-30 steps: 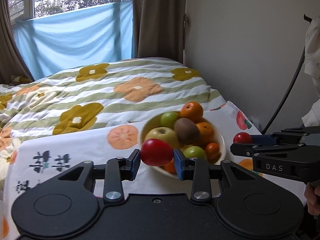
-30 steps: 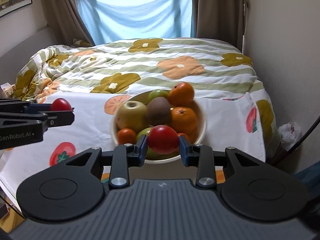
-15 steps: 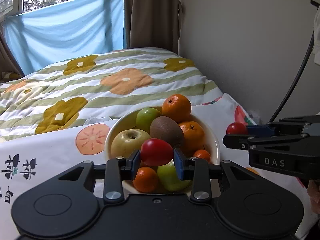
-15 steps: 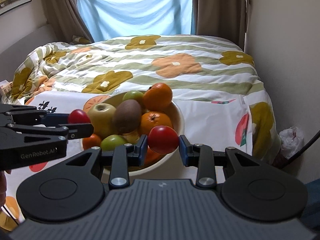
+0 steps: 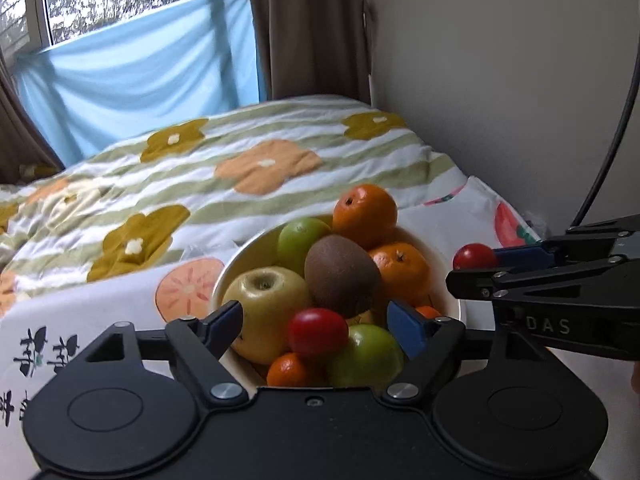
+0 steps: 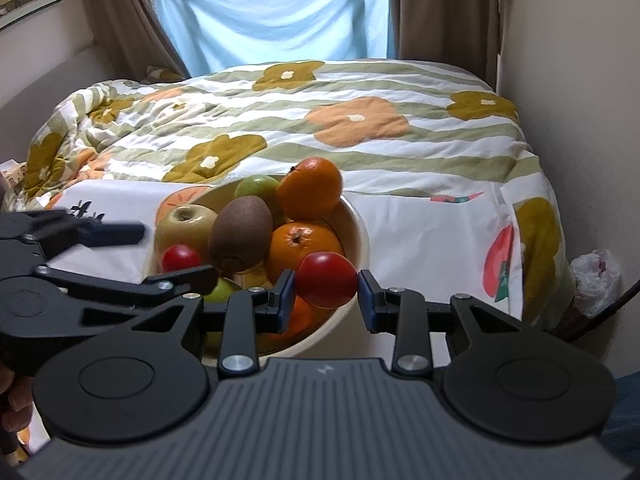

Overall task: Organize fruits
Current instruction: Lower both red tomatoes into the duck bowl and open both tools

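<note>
A cream bowl (image 5: 448, 264) sits on a fruit-printed cloth (image 5: 80, 320) spread at the foot of a bed with a flowered quilt (image 5: 248, 168); a blue sheet (image 5: 140, 80) hangs over the window behind. The bowl is heaped: a yellow apple (image 5: 264, 304) at its 9 o'clock side, a brown kiwi (image 5: 340, 276) in the middle, a green apple (image 5: 300, 240) and an orange (image 5: 366, 210) at 12 o'clock, a second orange (image 5: 400, 272) at 3 o'clock, another green apple (image 5: 366, 356) and a small tangerine (image 5: 288, 368) at 6 o'clock. That pile leaves little free room inside.

The left tool (image 5: 316, 320) has its jaws spreading apart, both blue pads clear of the red tomato (image 5: 318, 332), which lies on the heap between the yellow apple and the front green apple. From the right wrist view the same tomato shows at the bowl's 8 o'clock.

The right tool (image 6: 326, 292) is clamped on a second red tomato (image 6: 326, 284), both pads pressing its sides, held above the bowl's near rim at about 5 o'clock.
</note>
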The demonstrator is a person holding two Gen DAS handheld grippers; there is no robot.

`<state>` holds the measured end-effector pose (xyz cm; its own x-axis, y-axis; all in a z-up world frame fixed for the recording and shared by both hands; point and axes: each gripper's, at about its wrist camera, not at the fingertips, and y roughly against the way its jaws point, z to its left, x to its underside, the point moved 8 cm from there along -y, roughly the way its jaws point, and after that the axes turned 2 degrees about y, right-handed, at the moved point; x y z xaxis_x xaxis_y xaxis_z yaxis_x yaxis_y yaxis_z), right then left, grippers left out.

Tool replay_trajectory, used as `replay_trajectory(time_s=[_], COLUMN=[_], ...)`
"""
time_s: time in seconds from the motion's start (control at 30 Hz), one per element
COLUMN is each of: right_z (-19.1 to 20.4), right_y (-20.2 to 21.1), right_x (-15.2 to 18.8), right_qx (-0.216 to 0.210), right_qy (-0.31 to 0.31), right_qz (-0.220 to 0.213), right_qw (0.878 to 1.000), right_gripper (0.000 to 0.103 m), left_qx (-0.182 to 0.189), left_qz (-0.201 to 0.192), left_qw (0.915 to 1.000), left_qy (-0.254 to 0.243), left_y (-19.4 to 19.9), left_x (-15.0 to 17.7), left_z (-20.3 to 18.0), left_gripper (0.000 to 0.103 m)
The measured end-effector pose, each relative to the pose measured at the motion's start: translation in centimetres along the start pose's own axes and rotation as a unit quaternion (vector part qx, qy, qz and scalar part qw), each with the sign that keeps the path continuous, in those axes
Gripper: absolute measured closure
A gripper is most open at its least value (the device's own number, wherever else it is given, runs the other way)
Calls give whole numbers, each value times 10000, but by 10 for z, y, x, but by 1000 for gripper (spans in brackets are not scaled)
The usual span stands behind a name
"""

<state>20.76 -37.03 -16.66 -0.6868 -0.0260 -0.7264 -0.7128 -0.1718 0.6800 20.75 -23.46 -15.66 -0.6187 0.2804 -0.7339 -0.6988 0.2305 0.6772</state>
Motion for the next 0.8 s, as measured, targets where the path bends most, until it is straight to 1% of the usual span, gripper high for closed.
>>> replay_trajectory(time_s=[0.13, 0.27, 0.47, 0.8], right_z=[-1, -1, 5, 30], right_y=[0, -2, -3, -11], right_x=[1, -1, -4, -5], right_qx=[14, 12, -60, -338], right_qy=[1, 39, 141, 378], right_qz=[36, 45, 30, 17], right_qw=[10000, 10000, 9999, 9987], right_gripper=[55, 55, 55, 55], left_qx=[54, 13, -191, -589], left_qz=[16, 42, 34, 48], left_qw=[10000, 9999, 9990, 9954], left_qy=[80, 163, 391, 758], left_y=[5, 10, 22, 35], left_x=[0, 3, 7, 17], left_z=[5, 13, 34, 68], left_gripper=[19, 19, 19, 19])
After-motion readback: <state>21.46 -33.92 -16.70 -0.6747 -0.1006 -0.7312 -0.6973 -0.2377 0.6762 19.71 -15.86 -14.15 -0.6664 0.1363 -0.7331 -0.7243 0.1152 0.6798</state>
